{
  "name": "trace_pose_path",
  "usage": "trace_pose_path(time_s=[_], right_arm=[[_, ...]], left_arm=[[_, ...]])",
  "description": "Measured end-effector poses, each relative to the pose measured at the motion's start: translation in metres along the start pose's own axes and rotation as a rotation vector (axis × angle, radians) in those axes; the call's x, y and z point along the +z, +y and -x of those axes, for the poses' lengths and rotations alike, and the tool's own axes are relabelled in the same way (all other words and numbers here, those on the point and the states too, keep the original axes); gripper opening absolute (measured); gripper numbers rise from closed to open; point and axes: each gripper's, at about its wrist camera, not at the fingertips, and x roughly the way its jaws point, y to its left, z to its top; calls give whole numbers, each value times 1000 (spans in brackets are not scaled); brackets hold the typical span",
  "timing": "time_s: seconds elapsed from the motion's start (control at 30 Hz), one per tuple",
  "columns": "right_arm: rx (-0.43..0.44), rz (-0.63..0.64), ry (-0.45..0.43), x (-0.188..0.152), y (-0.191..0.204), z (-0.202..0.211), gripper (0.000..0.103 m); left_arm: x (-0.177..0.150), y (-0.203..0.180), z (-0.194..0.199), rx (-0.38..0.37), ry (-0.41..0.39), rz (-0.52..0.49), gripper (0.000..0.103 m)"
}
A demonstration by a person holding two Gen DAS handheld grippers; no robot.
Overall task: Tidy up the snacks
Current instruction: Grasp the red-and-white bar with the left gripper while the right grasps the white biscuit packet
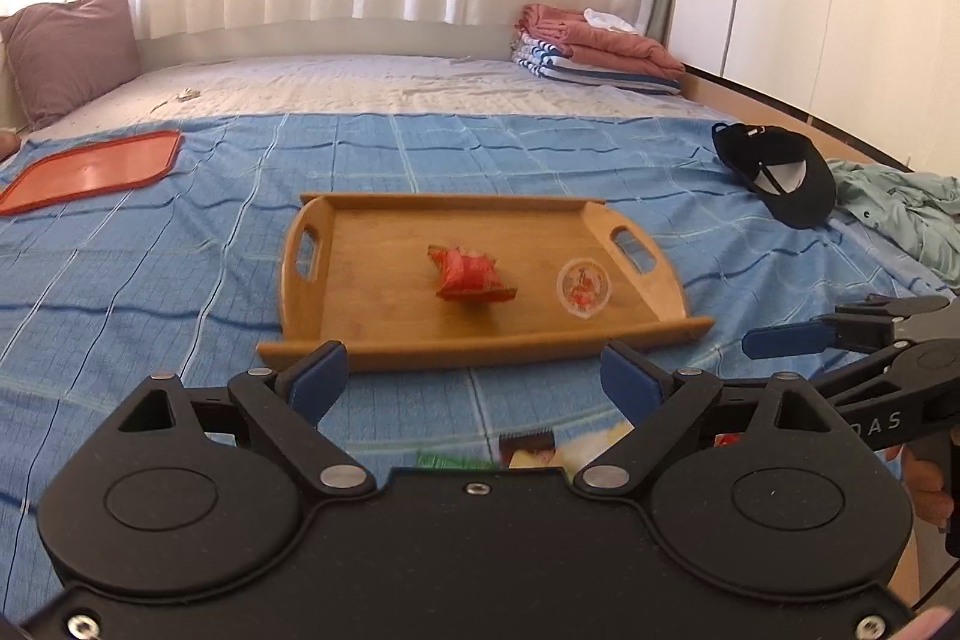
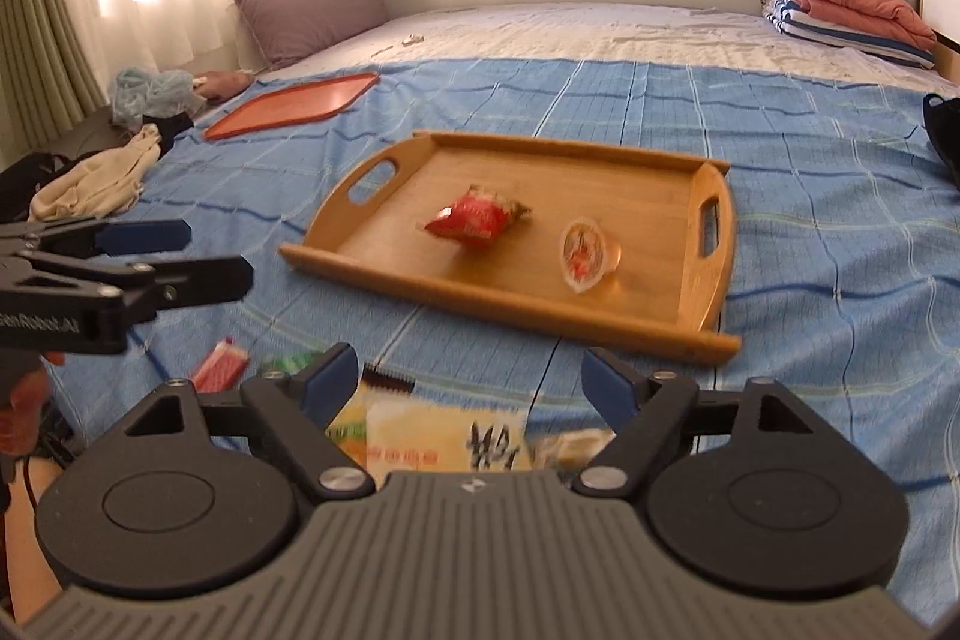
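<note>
Wooden tray [image 1: 480,340] lies beyond both parted tongs [image 1: 474,379].

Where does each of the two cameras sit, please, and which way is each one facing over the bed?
Left wrist: rides the left claw, facing across the blue bedspread at the wooden tray; its own open fingers show, and the right claw enters from the right.
Right wrist: rides the right claw, facing the wooden tray from further right; its own open fingers show, the left claw enters from the left, and snack packets lie beneath.
Shared: tray, red snack packet, jelly cup, orange tray.
</note>
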Motion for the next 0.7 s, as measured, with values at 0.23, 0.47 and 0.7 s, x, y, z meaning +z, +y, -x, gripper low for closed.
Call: trace_pose_path(time_s=[0.23, 0.47, 0.7], right_arm=[[10, -25, 11, -27, 1, -2, 89], [-8, -40, -17, -46, 6, -1, 90], [-45, -30, -69, -63, 11, -6, 93]], left_arm=[[-25, 5, 26, 50, -20, -10, 91], [-52, 12, 39, 108, -25, 15, 92], [-81, 24, 29, 194, -25, 42, 92]])
